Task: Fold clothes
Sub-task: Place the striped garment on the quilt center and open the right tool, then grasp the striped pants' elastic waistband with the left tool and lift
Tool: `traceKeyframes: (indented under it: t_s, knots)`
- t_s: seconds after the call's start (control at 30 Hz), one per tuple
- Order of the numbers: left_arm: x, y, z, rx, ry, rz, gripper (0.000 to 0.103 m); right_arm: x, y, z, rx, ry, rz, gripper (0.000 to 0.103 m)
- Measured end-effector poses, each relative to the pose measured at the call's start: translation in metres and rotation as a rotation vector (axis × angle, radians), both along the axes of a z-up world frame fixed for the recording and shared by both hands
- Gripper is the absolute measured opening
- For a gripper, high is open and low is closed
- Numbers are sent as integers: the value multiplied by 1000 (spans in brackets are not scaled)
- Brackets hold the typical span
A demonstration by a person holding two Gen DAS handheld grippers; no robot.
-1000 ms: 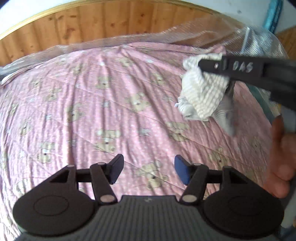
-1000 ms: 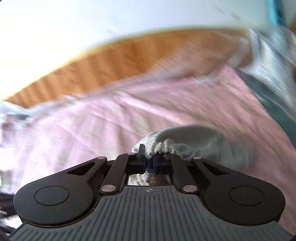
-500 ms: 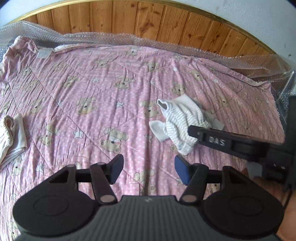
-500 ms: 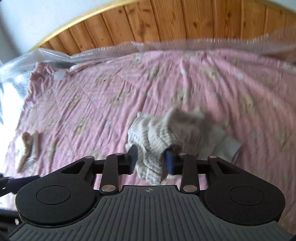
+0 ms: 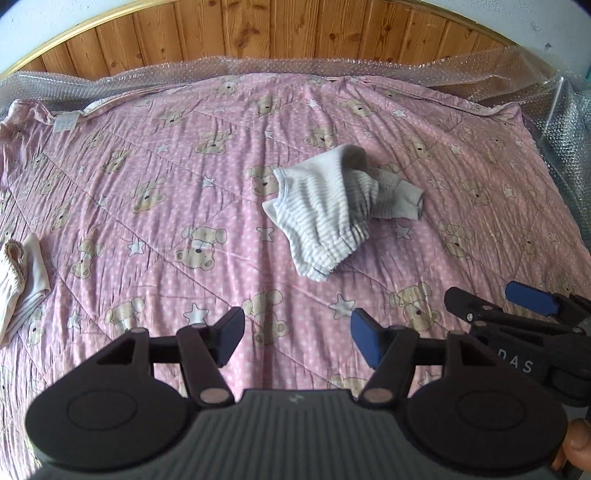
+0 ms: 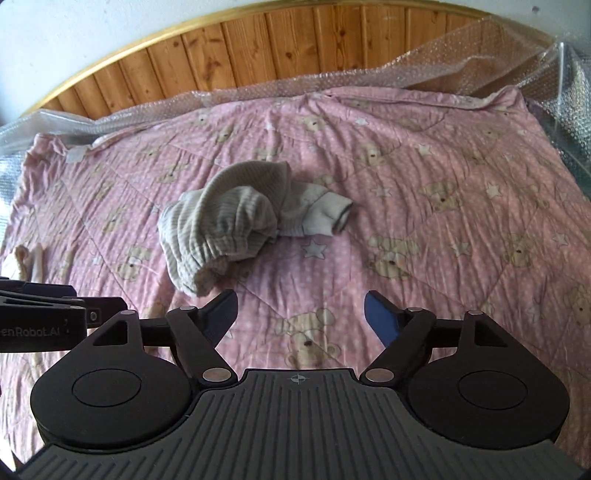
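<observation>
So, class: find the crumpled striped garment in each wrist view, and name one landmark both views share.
Left wrist: the striped garment lies right of centre on the pink bear quilt.
Right wrist: the striped garment lies left of centre.
Shared landmark: the wooden headboard along the top.

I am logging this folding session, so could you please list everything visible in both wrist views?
Crumpled grey-and-white striped garment: one, middle of the bed, free of both grippers.
Small cream-white folded garment: one, left edge of the quilt.
Pink quilt with teddy bears and stars: one, covering the bed.
Clear bubble wrap: along the far and right edges of the quilt.
Wooden plank wall panel: brown, behind the bed.
Left gripper: black with blue pads, open, above the near quilt.
Right gripper: black with blue pads, open, near the striped garment.
Person's fingertip: bottom right corner of the left view.
</observation>
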State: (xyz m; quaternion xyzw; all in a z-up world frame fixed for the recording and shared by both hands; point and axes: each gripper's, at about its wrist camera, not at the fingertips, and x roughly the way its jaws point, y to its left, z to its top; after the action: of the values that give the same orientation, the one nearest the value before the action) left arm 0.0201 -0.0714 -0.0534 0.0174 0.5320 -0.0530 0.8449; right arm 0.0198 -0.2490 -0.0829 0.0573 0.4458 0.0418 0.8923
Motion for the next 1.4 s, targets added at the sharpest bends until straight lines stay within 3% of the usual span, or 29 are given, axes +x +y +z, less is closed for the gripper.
traceKeyframes:
  t_s: [0.3,0.37,0.47,0.6,0.73,0.9,0.97,1.03,1.1,1.2,1.27,1.33,1.4]
  knots:
    - [-33,14,-1,-85,-11,-73,68,-51,3,16,3,-2,-133,79]
    - [-38,20,-3,-112,-14,-75,71,-62,8,18,25,-13,-102,83]
    - [-38,31,-11,-182,12,-53,72,-74,16,13,-41,3,-95,85]
    - [-19,39,-25,-243,50,9,77,-71,8,11,-11,15,-131,85]
    - [17,34,-41,-285,71,69,81,-43,0,10,-30,-9,-137,85]
    - [70,17,-75,-402,133,197,84,-17,-27,0,12,-17,-178,85]
    - [89,12,-89,-406,142,258,84,-6,-39,-11,9,15,-177,85]
    - [104,8,-95,-354,124,286,78,6,-55,-27,14,47,-197,85]
    - [116,8,-90,-274,81,280,14,15,-70,-41,29,78,-217,84]
    - [116,33,-52,-238,-46,284,13,31,-76,-49,56,85,-177,81]
    - [113,74,-27,-229,-124,345,14,42,-80,-54,74,88,-148,79]
    - [117,118,-25,-212,-110,410,18,54,-77,-56,95,81,-107,79]
    - [122,159,-39,-175,-32,481,19,71,-64,-55,123,65,-48,80]
